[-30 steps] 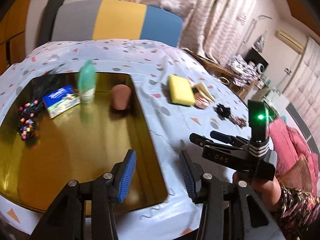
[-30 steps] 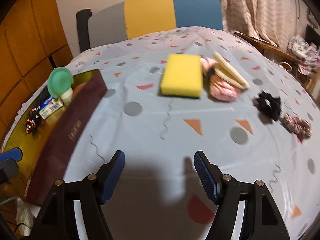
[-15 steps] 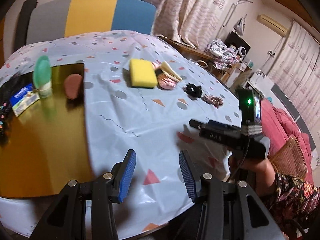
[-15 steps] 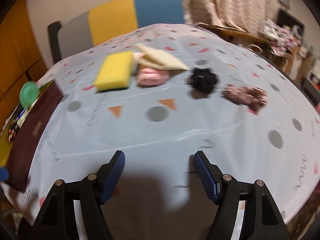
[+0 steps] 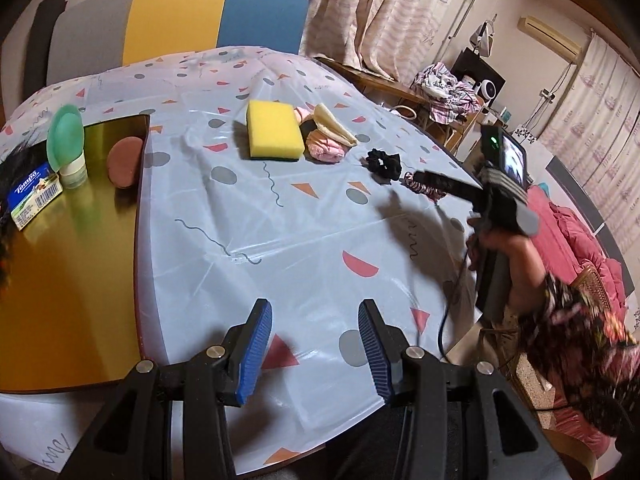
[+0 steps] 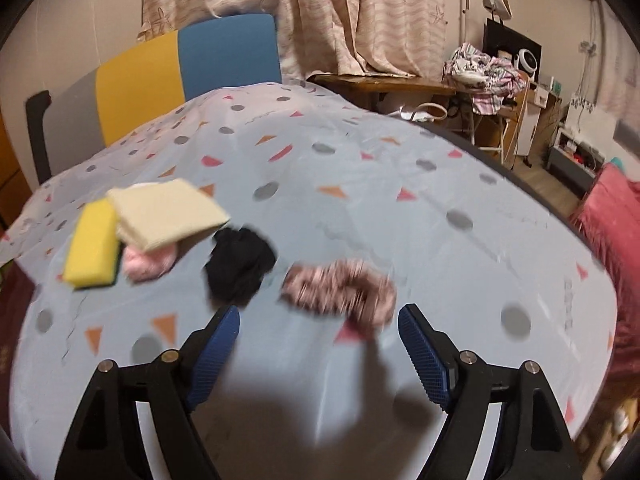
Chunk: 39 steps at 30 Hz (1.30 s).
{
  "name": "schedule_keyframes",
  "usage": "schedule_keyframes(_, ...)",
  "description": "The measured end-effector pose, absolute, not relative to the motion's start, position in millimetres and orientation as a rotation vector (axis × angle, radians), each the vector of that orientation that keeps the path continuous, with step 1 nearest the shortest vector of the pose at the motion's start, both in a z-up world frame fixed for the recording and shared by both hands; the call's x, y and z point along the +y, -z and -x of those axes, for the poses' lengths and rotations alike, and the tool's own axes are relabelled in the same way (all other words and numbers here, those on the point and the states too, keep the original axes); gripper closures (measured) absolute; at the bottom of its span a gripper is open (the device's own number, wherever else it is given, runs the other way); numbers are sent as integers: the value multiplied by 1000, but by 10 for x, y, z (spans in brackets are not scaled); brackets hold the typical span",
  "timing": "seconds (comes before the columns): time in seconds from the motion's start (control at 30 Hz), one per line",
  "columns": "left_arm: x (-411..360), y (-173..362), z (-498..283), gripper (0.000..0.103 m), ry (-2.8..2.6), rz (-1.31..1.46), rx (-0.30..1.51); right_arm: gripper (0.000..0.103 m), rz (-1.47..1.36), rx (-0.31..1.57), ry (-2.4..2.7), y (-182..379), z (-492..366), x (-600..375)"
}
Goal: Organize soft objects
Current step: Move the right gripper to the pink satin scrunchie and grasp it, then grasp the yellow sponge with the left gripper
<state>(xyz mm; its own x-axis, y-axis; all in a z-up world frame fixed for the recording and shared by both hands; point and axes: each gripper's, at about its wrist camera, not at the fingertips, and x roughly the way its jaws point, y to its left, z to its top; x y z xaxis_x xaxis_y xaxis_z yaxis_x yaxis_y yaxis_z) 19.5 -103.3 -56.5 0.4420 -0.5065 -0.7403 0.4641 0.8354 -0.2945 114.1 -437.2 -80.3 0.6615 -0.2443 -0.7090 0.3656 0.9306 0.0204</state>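
On the patterned tablecloth (image 5: pixel 304 240) lie a yellow sponge (image 5: pixel 273 135), a cream cloth (image 5: pixel 334 127) over a pink soft item (image 5: pixel 325 149), a black scrunchie (image 5: pixel 384 164) and a pink patterned scrunchie (image 6: pixel 340 282). My right gripper (image 6: pixel 319 346) is open and empty, just short of the patterned scrunchie, which lies ahead between its fingers. It shows from the side in the left wrist view (image 5: pixel 440 182). My left gripper (image 5: pixel 315 350) is open and empty over the table's near edge.
A gold tray (image 5: pixel 60 272) at the left holds a green bottle (image 5: pixel 68 148), a brown pad (image 5: pixel 124 156) and a tissue pack (image 5: pixel 34 194). A chair (image 5: pixel 176 20) stands behind the table. A pink cushion (image 6: pixel 616 216) and cluttered furniture are at the right.
Both grippers swung to the right, away from the tray. My right gripper moved forward to the two scrunchies; the patterned one now lies just ahead of its open fingers.
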Motion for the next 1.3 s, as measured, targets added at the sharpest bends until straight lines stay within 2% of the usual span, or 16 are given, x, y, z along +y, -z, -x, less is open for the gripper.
schedule_keyframes(0.2, -1086, 550, -211, 58, 598, 40, 941, 21, -163, 819, 371, 936, -1408, -4517)
schedule_keyframes(0.23, -1096, 548, -223, 58, 597, 41, 943, 24, -169, 831, 371, 966, -1433, -4528)
schedule_keyframes(0.33, -1129, 542, -265, 58, 594, 45, 947, 37, -201, 856, 356, 1044, -1455, -4580)
schedule_keyframes(0.4, -1166, 524, -313, 58, 590, 48, 949, 42, -228, 850, 361, 1067, -1440, -4631)
schedule_keyframes(0.47, -1195, 500, -360, 58, 593, 59, 951, 56, -240, 835, 360, 1069, -1415, -4642)
schedule_keyframes(0.53, -1228, 472, -422, 58, 590, 67, 951, 66, -250, 821, 352, 1068, -1393, -4645)
schedule_keyframes(0.77, -1421, 333, -747, 55, 531, 57, 932, 81, -274, 779, 326, 1065, -1331, -4637)
schedule_keyframes(0.87, -1507, 285, -925, 48, 494, 56, 929, 82, -272, 754, 305, 1045, -1299, -4610)
schedule_keyframes(0.93, -1560, 262, -1065, 37, 463, 59, 926, 83, -260, 742, 298, 1032, -1290, -4579)
schedule_keyframes(1.03, -1667, 257, -1319, 29, 415, 48, 920, 83, -232, 708, 283, 988, -1252, -4506)
schedule_keyframes(1.3, -1982, 550, -2088, 24, 342, 17, 982, 83, -227, 665, 294, 956, -1183, -4502)
